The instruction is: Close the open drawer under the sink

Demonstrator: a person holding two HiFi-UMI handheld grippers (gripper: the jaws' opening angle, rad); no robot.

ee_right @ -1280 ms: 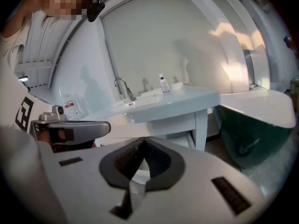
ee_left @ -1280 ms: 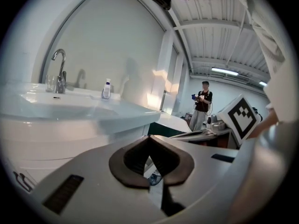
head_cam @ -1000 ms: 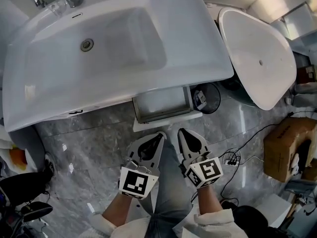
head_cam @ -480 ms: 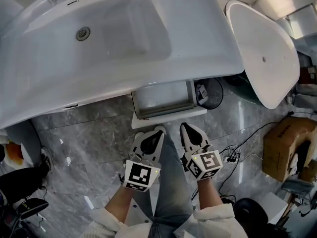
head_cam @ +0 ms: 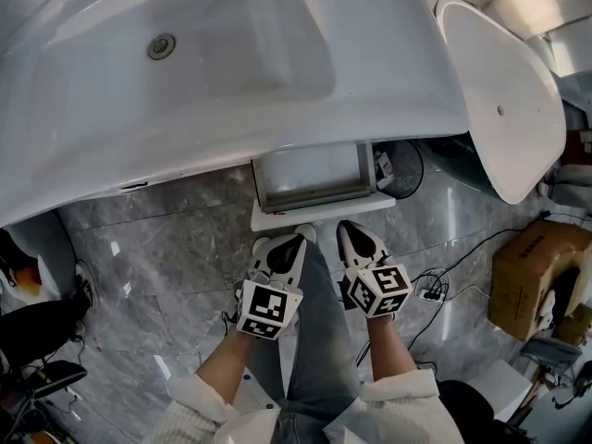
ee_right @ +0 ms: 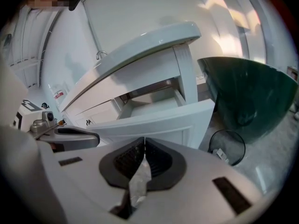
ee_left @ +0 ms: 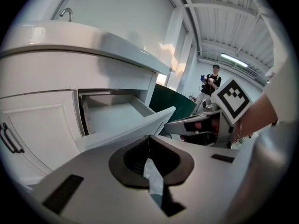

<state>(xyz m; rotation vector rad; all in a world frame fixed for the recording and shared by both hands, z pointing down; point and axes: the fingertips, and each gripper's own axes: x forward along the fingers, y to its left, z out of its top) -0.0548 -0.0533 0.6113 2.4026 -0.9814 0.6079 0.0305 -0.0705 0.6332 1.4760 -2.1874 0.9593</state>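
The white drawer [head_cam: 313, 177] stands pulled out from under the white sink [head_cam: 231, 72], and its front panel [head_cam: 321, 215] faces me. The inside of the drawer [ee_left: 114, 115] looks empty. My left gripper [head_cam: 280, 244] and right gripper [head_cam: 352, 233] hover side by side just short of the front panel, apart from it. Both are shut with nothing between the jaws. In the left gripper view the closed tips [ee_left: 149, 140] point at the drawer front [ee_left: 128, 129]. In the right gripper view the closed tips [ee_right: 144, 142] face the panel [ee_right: 156, 123].
A black wire waste bin [head_cam: 401, 168] stands right of the drawer, beside a white-lidded dark green fixture [head_cam: 495, 100]. A cardboard box [head_cam: 536, 276] and cables [head_cam: 442, 289] lie on the marble floor at right. A cabinet door with a dark handle [ee_left: 11, 139] is left of the drawer. A person [ee_left: 211, 80] stands far off.
Both grippers have drawn closer together and edged toward the drawer front. The drawer stands as far out as before.
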